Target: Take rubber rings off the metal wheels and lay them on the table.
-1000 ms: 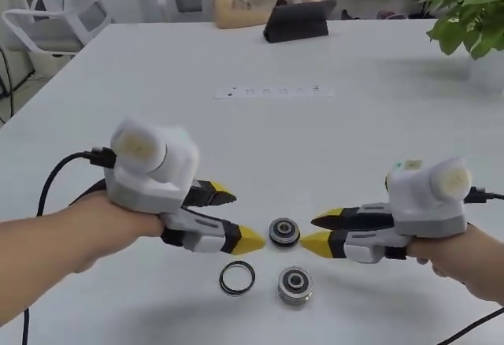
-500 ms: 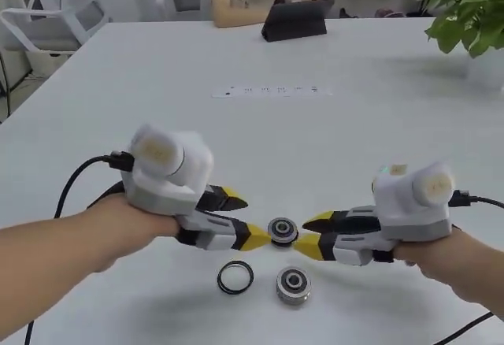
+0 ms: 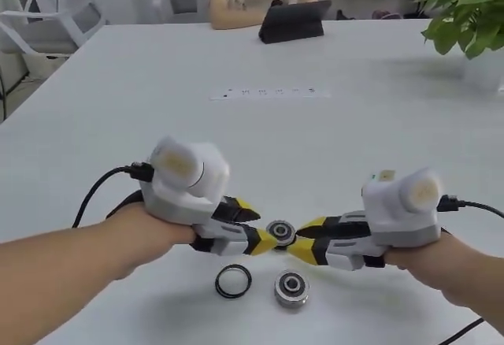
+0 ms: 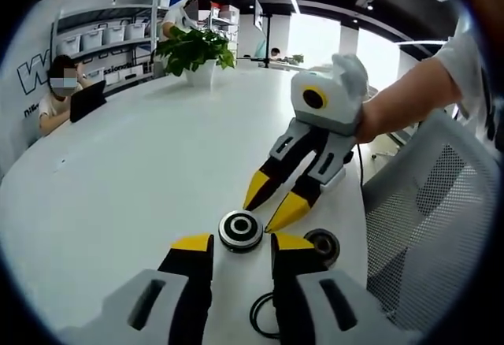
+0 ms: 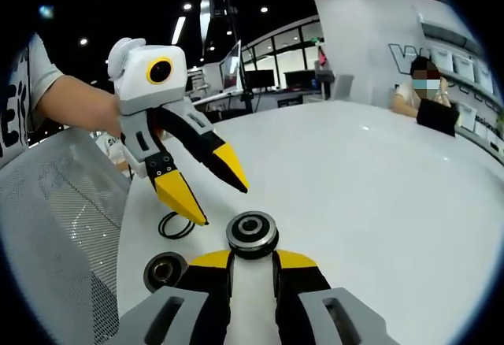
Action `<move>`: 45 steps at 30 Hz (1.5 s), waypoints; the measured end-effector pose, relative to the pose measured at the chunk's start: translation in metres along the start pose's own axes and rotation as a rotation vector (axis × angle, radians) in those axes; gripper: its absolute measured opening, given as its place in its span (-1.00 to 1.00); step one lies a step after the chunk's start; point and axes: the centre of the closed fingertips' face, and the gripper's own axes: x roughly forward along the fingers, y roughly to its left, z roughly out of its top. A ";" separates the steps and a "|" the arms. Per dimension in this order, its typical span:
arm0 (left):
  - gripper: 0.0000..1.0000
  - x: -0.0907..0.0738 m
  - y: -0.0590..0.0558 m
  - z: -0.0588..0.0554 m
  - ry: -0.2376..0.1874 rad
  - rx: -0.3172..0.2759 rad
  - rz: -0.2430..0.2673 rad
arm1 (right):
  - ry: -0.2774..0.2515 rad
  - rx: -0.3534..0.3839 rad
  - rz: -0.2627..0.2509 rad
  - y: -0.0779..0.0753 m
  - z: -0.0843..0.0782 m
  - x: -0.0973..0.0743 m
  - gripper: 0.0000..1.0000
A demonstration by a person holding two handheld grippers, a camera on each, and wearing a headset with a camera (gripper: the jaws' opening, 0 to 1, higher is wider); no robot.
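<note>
A metal wheel (image 3: 280,231) with its black rubber ring still on lies flat on the white table. My left gripper (image 3: 258,228) comes at it from the left, open, its yellow tips right beside the wheel. From the opposite side my right gripper (image 3: 303,235) is open too, tips close against the wheel. In the left gripper view the wheel (image 4: 240,230) sits just ahead of my left gripper (image 4: 242,244). The right gripper view has the wheel (image 5: 252,233) just beyond my right gripper (image 5: 252,261). A loose black ring (image 3: 233,280) and a bare wheel (image 3: 292,288) lie nearer me.
A power strip (image 3: 268,92) lies mid-table. A person sits at the far edge behind a dark tablet (image 3: 290,23). A potted plant (image 3: 465,10) stands at the far right. A mesh chair (image 4: 429,227) is by the near edge.
Both grippers have closed in on the ringed wheel from either side; their tips were well apart from it a second ago and now flank it. The loose ring and bare wheel stayed put.
</note>
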 end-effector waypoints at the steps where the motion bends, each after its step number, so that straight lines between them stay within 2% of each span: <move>1: -0.54 0.002 0.001 -0.001 0.001 -0.001 0.000 | -0.001 0.002 -0.002 0.000 0.000 0.000 -0.65; 4: -0.59 0.006 0.003 -0.002 0.007 -0.013 0.003 | -0.007 0.008 -0.006 -0.002 0.000 0.000 -0.67; 10: -0.65 0.012 0.002 -0.005 0.022 0.001 0.005 | -0.009 0.015 -0.009 -0.002 -0.002 0.000 -0.68; 21: -0.79 0.020 0.003 -0.001 0.023 0.037 0.008 | -0.015 0.016 -0.018 -0.006 -0.001 -0.003 -0.67; 26: -0.83 0.023 -0.001 0.000 0.027 0.092 0.005 | -0.016 0.014 -0.020 -0.007 0.000 -0.004 -0.66; 30: -0.83 0.023 0.000 0.001 0.026 0.095 0.011 | -0.017 0.014 -0.023 -0.008 0.000 -0.004 -0.65; 31: -0.85 0.023 0.000 0.001 0.025 0.079 0.014 | -0.017 0.013 -0.023 -0.009 0.000 -0.004 -0.65; 35: -0.85 0.023 0.001 0.002 0.026 0.072 0.020 | -0.018 0.008 -0.020 -0.008 0.001 -0.003 -0.64; 45: -0.86 0.023 0.001 0.001 0.017 0.079 0.018 | -0.016 -0.005 -0.004 -0.005 0.006 0.005 -0.48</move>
